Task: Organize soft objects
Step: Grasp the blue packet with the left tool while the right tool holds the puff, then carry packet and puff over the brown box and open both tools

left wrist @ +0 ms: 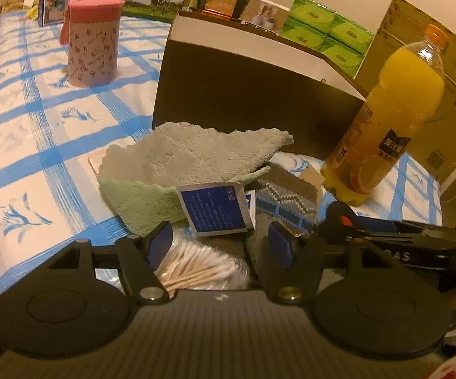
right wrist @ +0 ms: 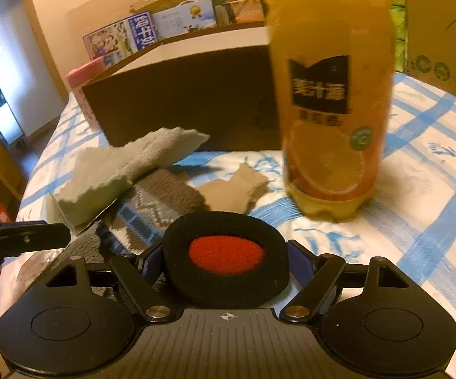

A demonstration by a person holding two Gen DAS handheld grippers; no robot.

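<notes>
Orange juice bottle (right wrist: 332, 94), black label with Chinese characters, stands near the surface's (left wrist: 38, 132) right edge; right tool (right wrist: 226, 260) clamped on a round black foam pad (right wrist: 196, 271) with a red centre; left tool (left wrist: 218, 243) apart above bagged cotton swabs (left wrist: 196, 268); fluffy green cloth (left wrist: 180, 154) before the dark box (left wrist: 243, 101).

The green towel (left wrist: 177, 158) is fluffy, matt cloth. Beside it, the orange bottle (left wrist: 382, 120) is glossy plastic; the foam pad (right wrist: 226, 254) looks rough.

Rumpled green towel (left wrist: 177, 164) overlapping grey patterned sock (left wrist: 284, 195) (flat), black-red foam pad (right wrist: 226, 254) gripped
</notes>
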